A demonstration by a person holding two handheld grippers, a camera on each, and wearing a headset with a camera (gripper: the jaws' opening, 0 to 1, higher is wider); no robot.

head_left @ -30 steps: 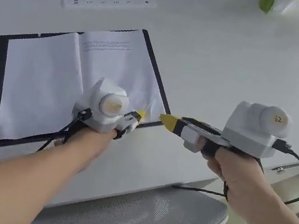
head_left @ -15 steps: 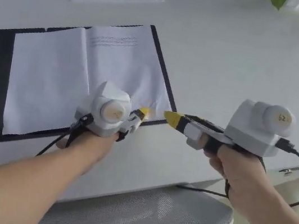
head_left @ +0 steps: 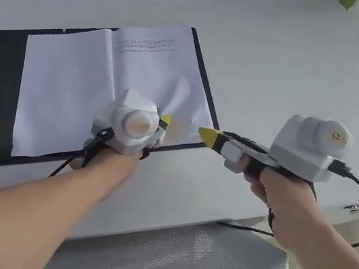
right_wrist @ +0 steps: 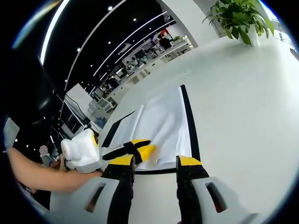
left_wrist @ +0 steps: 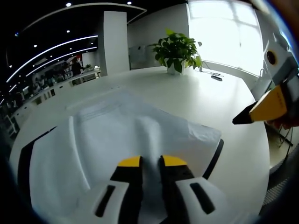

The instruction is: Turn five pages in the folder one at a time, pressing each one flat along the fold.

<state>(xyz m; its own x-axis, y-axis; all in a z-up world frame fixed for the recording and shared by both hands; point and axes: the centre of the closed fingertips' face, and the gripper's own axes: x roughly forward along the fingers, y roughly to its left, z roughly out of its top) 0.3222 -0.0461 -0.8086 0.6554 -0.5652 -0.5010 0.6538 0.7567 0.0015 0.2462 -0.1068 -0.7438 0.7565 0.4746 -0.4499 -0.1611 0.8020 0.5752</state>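
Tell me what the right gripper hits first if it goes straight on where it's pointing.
Most likely the left gripper, whose yellow tips lie at the page straight ahead between the open jaws of the right gripper. Height is unclear, so the near edge of the folder could come first.

Bright, even daylight; soft shadows; fisheye warping; slight motion blur.

Head view overhead, gripper views low, sharing folder (head_left: 64, 89)
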